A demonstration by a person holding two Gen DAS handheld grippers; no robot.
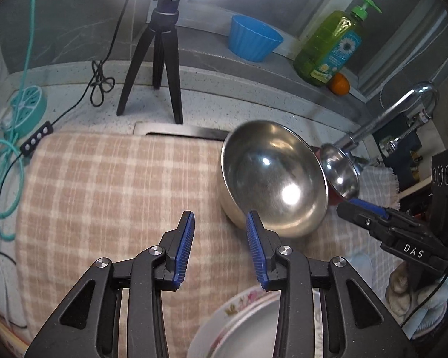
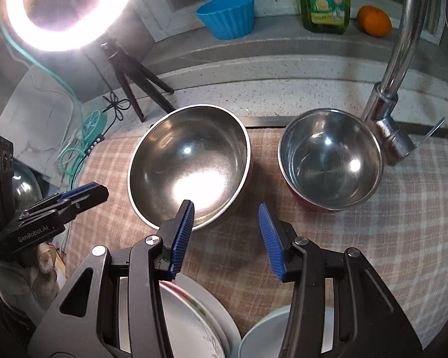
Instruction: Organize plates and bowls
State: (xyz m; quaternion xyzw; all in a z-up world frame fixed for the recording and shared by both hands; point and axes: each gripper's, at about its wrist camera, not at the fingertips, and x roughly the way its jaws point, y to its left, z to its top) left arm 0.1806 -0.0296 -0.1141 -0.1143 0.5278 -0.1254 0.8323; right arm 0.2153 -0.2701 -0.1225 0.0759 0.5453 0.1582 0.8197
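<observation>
Tools both gape, holding nothing: left tool (image 1: 219,232), right tool (image 2: 226,222), ribbed blue pads. Beneath them, plates (image 2: 194,322) are cut off by the frame, one floral-rimmed. Ahead on checked cloth (image 2: 403,208) sit a wide shiny steel bowl (image 2: 189,165) and, apart, a smaller bowl (image 2: 330,159), its red base half-hidden.

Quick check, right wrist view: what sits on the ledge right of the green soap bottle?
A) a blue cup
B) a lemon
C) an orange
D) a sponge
C: a round orange sits on the ledge just right of the green soap bottle; the blue ribbed bowl is on the bottle's left, not its right.
</observation>
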